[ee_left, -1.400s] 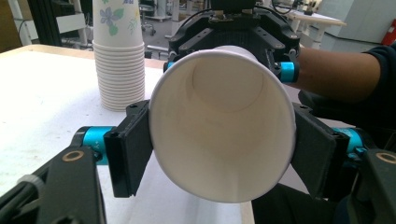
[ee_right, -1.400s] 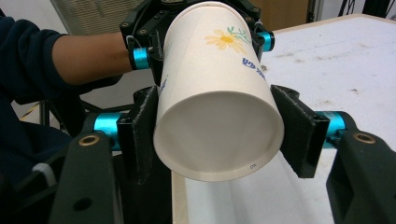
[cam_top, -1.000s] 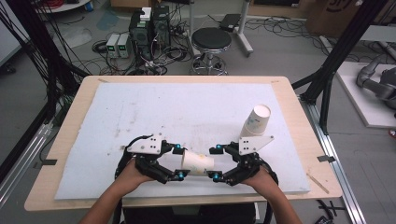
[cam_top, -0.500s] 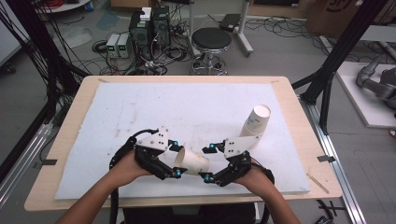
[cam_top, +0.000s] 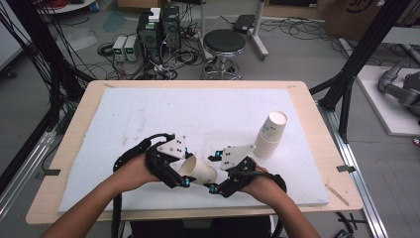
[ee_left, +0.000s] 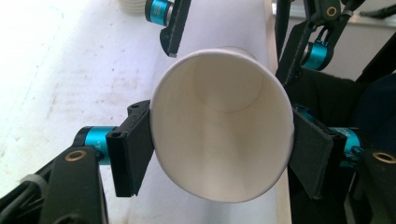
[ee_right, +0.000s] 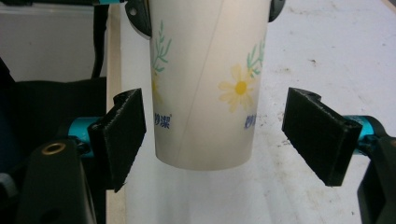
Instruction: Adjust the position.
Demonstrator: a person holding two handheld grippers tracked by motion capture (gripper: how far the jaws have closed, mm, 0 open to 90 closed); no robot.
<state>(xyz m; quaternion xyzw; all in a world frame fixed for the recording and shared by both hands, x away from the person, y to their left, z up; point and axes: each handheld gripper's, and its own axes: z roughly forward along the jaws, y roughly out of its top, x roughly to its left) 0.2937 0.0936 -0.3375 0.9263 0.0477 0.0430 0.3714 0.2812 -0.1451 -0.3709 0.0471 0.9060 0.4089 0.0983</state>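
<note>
A white paper cup (cam_top: 199, 171) with a flower print lies level in the air over the front of the white board (cam_top: 148, 119). My left gripper (cam_top: 184, 172) is shut on its rim. In the left gripper view the pads (ee_left: 135, 149) press both sides of the open mouth of the cup (ee_left: 219, 126). My right gripper (cam_top: 214, 173) faces it from the right and stands open around the cup's base. In the right gripper view the cup (ee_right: 205, 93) hangs between the pads (ee_right: 320, 135), with a clear gap on the right side.
A stack of paper cups (cam_top: 270, 134) leans at the right side of the board. The wooden table edge (cam_top: 317, 129) runs just beyond it. Behind the table stand a stool (cam_top: 224, 42) and electronics with cables (cam_top: 158, 29).
My right gripper has moved left, so its jaws now reach around the cup's base. My left gripper has risen a little with the cup.
</note>
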